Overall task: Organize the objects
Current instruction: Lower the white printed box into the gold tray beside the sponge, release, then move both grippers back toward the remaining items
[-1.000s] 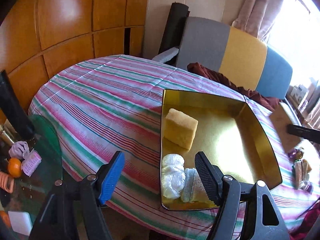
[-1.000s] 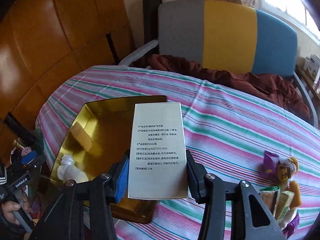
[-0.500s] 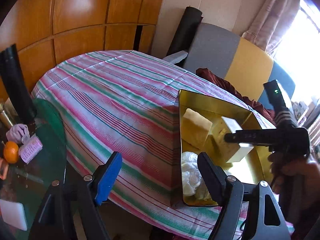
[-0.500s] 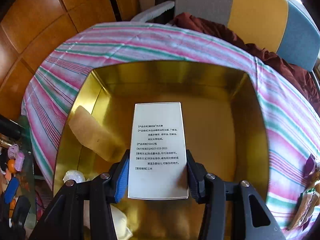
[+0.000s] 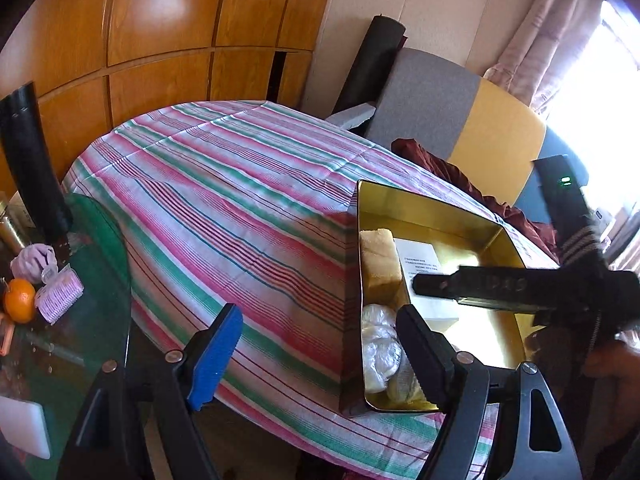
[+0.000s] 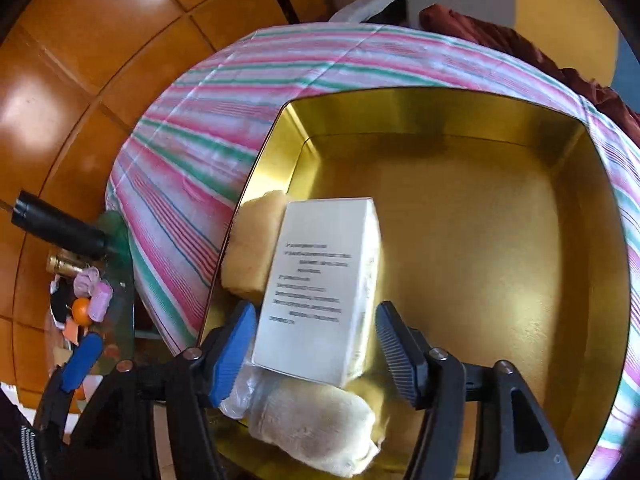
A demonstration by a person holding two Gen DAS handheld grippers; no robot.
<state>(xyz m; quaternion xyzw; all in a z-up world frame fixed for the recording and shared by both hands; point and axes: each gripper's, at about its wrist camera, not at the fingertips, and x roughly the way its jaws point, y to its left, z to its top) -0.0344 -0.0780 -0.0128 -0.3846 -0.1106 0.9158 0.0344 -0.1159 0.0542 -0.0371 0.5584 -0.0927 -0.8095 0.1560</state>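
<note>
White box (image 6: 320, 292) print blurred, towel roll (image 6: 320, 424) half hidden

Window (image 5: 596, 92) glare, perhaps motion blur, fisheye edges

A: Surroundings, left wrist view: wooden wall panels (image 5: 160, 20) behind; striped cloth (image 5: 224, 184) in pink, green and white over the round table; a chair back (image 5: 460, 116) in grey, yellow and blue beyond it; a dark red cloth (image 5: 452, 172) bunched at its foot.

B: Noted; also a black roll (image 5: 372, 60) leaning in the corner; pale curtain (image 5: 532, 40) by a bright window.

A: Low left: a green glass side table (image 5: 108, 264); on it an orange (image 5: 19, 300), a lilac ribbed item (image 5: 60, 298), a black tube (image 5: 32, 168) standing upright.

B: Right wrist view confirms the orange (image 6: 81, 307) beside pink items; details blurred.
</note>
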